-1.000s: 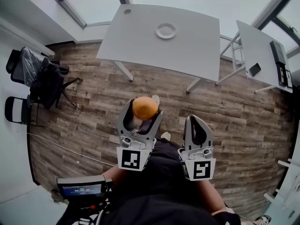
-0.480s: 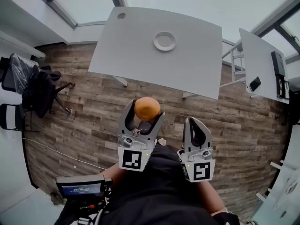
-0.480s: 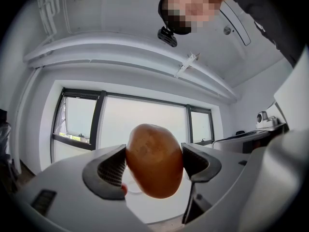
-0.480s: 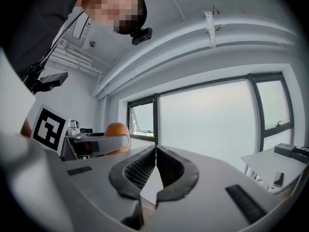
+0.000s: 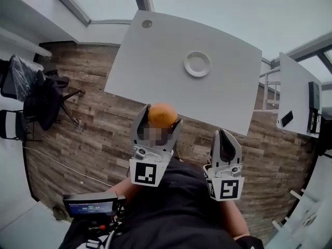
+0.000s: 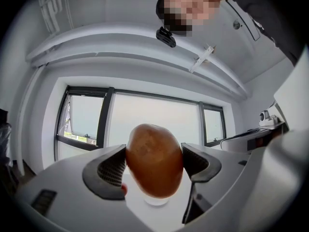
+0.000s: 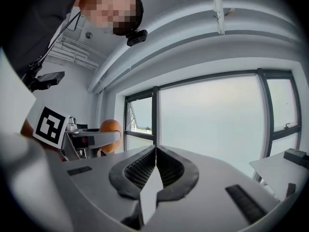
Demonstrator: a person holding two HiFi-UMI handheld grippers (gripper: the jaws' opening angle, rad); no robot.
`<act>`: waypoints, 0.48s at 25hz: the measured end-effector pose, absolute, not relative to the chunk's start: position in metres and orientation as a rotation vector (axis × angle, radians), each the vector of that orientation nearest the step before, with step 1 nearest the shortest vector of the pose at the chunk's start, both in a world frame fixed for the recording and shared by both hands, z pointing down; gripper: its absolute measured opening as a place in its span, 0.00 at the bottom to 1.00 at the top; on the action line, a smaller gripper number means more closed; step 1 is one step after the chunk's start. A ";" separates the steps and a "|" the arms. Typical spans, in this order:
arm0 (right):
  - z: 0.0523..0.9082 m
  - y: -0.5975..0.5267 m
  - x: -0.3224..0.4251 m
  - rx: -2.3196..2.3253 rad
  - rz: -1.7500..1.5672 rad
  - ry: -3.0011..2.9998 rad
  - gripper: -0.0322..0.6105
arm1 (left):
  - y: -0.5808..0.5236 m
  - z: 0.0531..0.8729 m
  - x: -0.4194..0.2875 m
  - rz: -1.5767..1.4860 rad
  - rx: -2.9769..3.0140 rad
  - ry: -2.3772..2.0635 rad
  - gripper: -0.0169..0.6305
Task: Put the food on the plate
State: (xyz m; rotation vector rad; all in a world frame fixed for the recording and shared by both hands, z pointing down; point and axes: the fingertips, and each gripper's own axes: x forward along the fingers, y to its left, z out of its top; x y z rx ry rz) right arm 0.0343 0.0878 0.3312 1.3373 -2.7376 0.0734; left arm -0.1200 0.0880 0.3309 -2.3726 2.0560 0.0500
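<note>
Left fingers [image 6: 112, 170] clamp one orange food [image 6: 154, 161], one plate [image 5: 197, 65] (white)

The smooth orange-brown oval food [image 5: 162, 114] sits clamped in the left tool [image 5: 160, 119], well apart from the round white plate [image 5: 197, 64] lying on the desk [image 5: 150, 61].

1. The food [image 5: 162, 114] is orange-brown, a bit speckled up close.
2. Plate [image 5: 197, 64] is plain white, and the counter [image 5: 155, 61] is a pale grey-white.
3. Left claw [image 5: 161, 119] and right claw [image 5: 225, 135] are both light grey with dark ribbed insides. Each has a cube of black-and-white square markers.
4. Floor [image 5: 88, 128] is brown-grey wood planks, pretty streaky.
5. Chair [image 5: 46, 92] is black.
</note>
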 end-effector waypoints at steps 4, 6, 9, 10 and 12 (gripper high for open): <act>0.335 0.054 0.012 1.343 0.087 -2.723 0.06 | 0.054 0.335 -0.145 0.057 -2.378 2.052 0.57; 0.333 0.040 0.003 1.340 0.083 -2.722 0.06 | 0.041 0.336 -0.155 0.058 -2.384 2.062 0.57; 0.329 0.029 -0.005 1.349 0.059 -2.722 0.06 | 0.025 0.336 -0.163 0.044 -2.392 2.047 0.57; 0.329 0.025 -0.006 1.356 0.060 -2.719 0.06 | 0.019 0.335 -0.163 0.043 -2.394 2.040 0.57; 0.330 0.016 -0.006 1.367 0.075 -2.712 0.06 | 0.011 0.335 -0.162 0.038 -2.403 2.033 0.57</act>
